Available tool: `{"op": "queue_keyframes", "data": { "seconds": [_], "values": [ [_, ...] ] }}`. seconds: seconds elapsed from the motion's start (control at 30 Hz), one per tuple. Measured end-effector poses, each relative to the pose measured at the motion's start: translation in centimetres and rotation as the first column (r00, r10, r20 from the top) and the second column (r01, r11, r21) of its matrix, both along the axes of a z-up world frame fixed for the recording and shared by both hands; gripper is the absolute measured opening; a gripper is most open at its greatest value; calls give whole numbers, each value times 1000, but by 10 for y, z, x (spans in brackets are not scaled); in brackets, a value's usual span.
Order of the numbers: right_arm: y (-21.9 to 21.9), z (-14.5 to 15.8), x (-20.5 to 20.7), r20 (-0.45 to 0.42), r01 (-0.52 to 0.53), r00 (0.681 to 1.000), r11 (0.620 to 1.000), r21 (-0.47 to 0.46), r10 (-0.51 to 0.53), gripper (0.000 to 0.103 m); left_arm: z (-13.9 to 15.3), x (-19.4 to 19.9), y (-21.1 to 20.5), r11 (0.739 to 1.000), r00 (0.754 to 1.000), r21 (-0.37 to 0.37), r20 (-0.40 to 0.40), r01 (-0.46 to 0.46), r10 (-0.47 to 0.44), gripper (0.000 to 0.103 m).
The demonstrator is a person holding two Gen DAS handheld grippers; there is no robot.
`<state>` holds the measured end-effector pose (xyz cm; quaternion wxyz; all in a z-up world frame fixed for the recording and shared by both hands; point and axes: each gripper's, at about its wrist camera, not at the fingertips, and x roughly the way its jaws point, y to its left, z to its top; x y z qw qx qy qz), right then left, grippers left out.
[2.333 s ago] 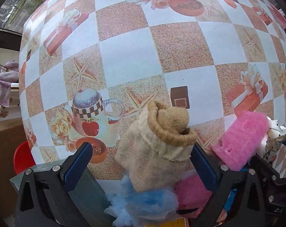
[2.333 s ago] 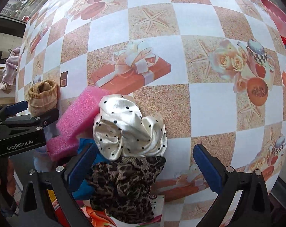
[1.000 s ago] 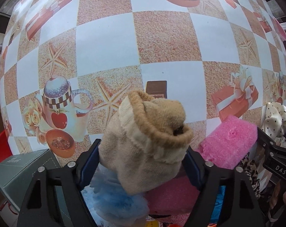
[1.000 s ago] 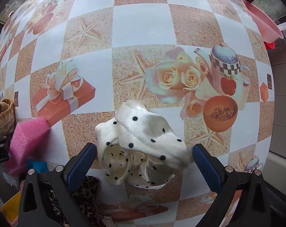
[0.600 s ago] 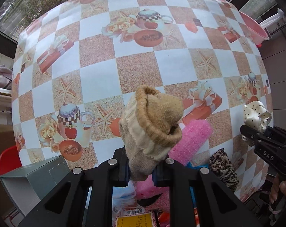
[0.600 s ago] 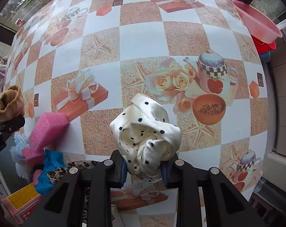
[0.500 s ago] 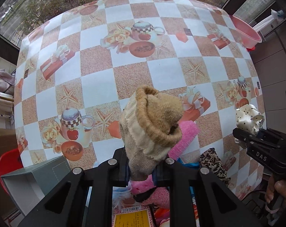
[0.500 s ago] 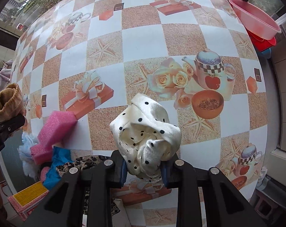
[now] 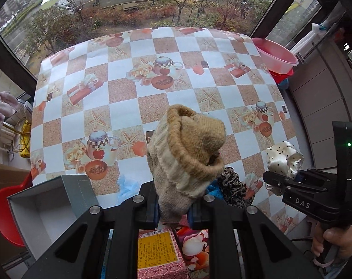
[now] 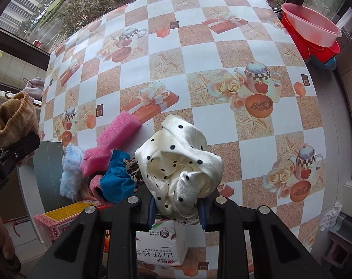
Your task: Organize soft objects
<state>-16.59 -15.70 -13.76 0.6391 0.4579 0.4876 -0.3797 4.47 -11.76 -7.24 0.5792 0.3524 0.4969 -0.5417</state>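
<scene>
My left gripper [image 9: 173, 209] is clamped on a beige knit sock [image 9: 187, 158] with a tan rolled cuff, bunched thick and held up above the table [image 9: 120, 107]. My right gripper [image 10: 176, 205] is clamped on a cream satin scrunchie [image 10: 179, 162] with black dots, crumpled and glossy, also held off the surface. The table wears a checked cloth printed with teapots, roses, starfish and gift boxes. Windows behind it look onto a road and trees. A pink basin [image 10: 312, 26] sits off its far right corner. Near the front edge lie a pink foam block [image 10: 113, 139], blue cloth [image 10: 116, 179], a pale blue puff [image 10: 70, 169], a leopard scrunchie [image 9: 234, 189] and a grey open box [image 9: 48, 209].
</scene>
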Motion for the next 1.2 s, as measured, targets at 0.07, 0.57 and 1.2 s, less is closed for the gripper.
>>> {"op": "queue_keyframes", "data": {
  "seconds": [0.07,0.57,1.2],
  "values": [
    [12,7,-2,8,8,1000,1000,2,-8,29,8,-1,11,1000,1000,-11,-7,4,-4,19],
    [86,32,4,42,60,997,998,8,-61,29,38,-17,84,996,996,-51,-44,72,-74,19],
    [169,55,25,28,62,998,998,10,-63,29,49,-12,174,992,990,-74,-92,104,-110,19]
  ]
}}
